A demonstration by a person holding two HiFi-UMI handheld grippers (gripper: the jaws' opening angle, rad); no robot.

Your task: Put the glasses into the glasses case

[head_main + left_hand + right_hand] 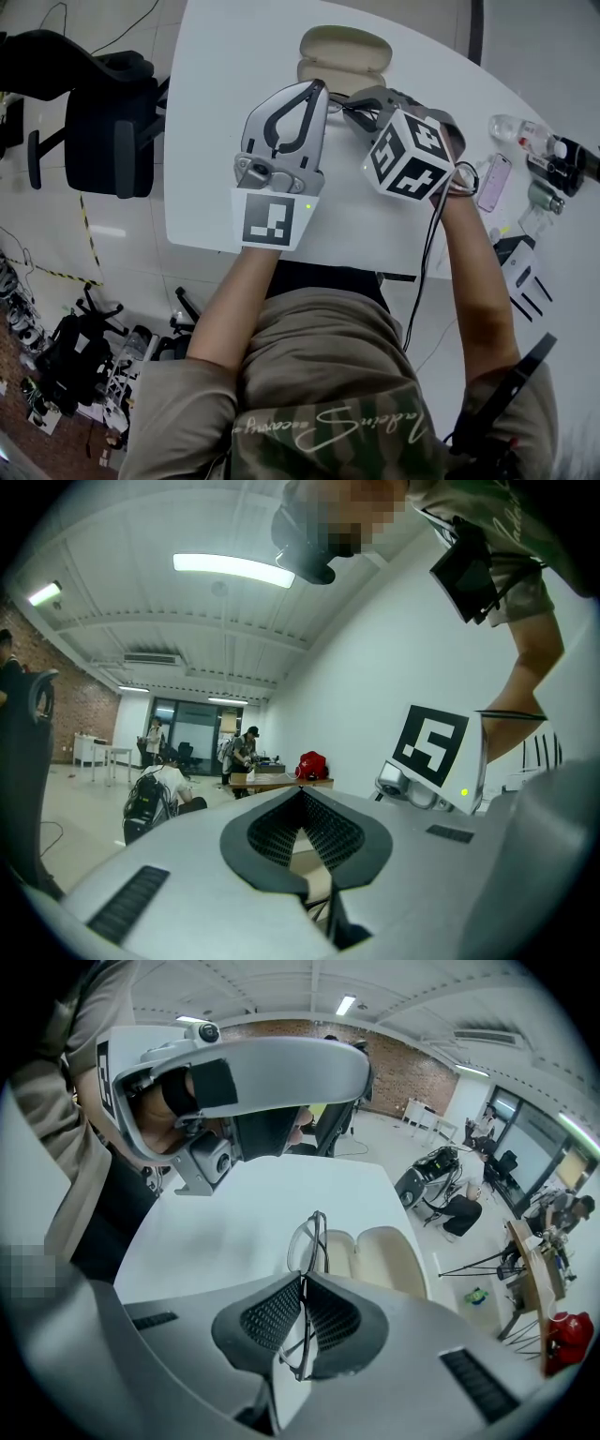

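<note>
Transport step, by the look of it. Right gripper (302, 1283) fingers clamped on glasses (304, 1241), held edge-on above table (225, 1213), just short of open glasses case (384, 1255). Left gripper (302, 794) fingers closed, empty, alongside. Next, probably: lower into case, then release. Count: one glasses, one case, two grippers.
</note>
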